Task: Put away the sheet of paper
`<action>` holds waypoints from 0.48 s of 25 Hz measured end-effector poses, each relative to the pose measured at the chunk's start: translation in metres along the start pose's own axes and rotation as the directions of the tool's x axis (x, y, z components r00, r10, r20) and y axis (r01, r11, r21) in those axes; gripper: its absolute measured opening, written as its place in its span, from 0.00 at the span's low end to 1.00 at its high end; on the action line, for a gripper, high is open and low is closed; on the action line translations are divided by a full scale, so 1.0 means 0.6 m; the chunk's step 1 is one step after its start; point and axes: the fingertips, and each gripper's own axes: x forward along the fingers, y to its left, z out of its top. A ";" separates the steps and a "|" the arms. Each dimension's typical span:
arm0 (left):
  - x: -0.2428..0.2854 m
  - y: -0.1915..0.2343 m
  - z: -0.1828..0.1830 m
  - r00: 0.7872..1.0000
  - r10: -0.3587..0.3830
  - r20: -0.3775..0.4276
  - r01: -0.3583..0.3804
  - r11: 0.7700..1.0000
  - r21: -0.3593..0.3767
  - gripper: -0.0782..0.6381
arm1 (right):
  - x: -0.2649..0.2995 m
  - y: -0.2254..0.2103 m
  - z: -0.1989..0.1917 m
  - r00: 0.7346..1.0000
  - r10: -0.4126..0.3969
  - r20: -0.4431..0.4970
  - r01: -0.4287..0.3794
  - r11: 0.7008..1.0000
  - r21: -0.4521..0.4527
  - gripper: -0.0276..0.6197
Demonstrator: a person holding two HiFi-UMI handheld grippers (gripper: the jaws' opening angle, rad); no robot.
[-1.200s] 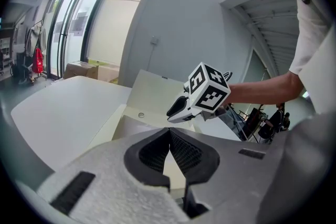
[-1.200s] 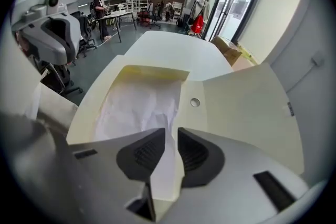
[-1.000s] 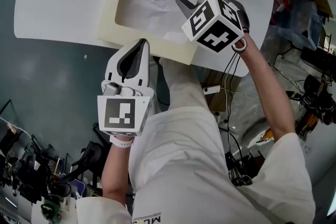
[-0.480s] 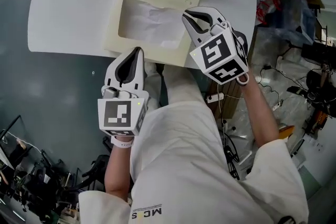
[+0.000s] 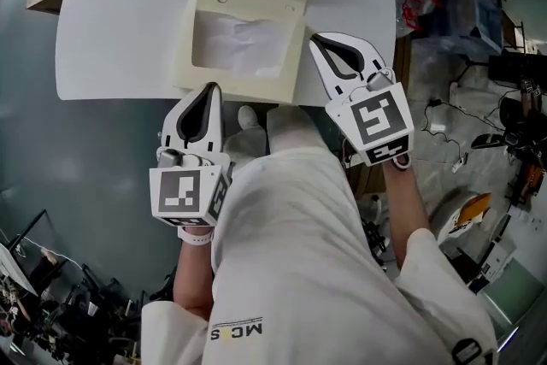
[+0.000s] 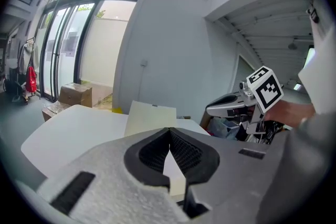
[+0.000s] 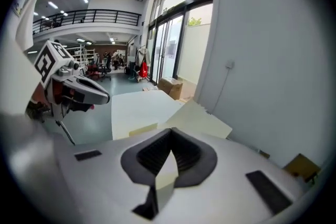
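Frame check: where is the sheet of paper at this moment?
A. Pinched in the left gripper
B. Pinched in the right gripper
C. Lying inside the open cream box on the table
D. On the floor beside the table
C: the crumpled white sheet of paper lies inside the open cream box, while the left gripper and right gripper sit at the table's near edge with fingers shut on nothing.

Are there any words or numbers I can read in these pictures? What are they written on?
"MC S": on the person's white shirt; the letter in the middle is too blurred to read.
Cubes on the left hand-held gripper and the right hand-held gripper: only black and white square patterns, no words or numbers.
Cream box: no print shows on it.
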 end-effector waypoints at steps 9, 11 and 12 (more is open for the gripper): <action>-0.033 0.000 0.050 0.998 0.005 0.063 -0.007 1.000 0.028 0.14 | -0.113 -0.027 0.006 0.964 -0.197 0.179 0.161 0.967 0.198 0.07; -0.039 -0.004 0.055 0.997 0.001 0.071 -0.004 0.999 0.038 0.15 | -0.132 -0.030 0.003 0.953 -0.226 0.201 0.182 0.959 0.216 0.07; -0.042 -0.007 0.058 0.997 -0.002 0.074 -0.001 0.999 0.043 0.14 | -0.141 -0.031 0.003 0.948 -0.236 0.213 0.189 0.957 0.221 0.07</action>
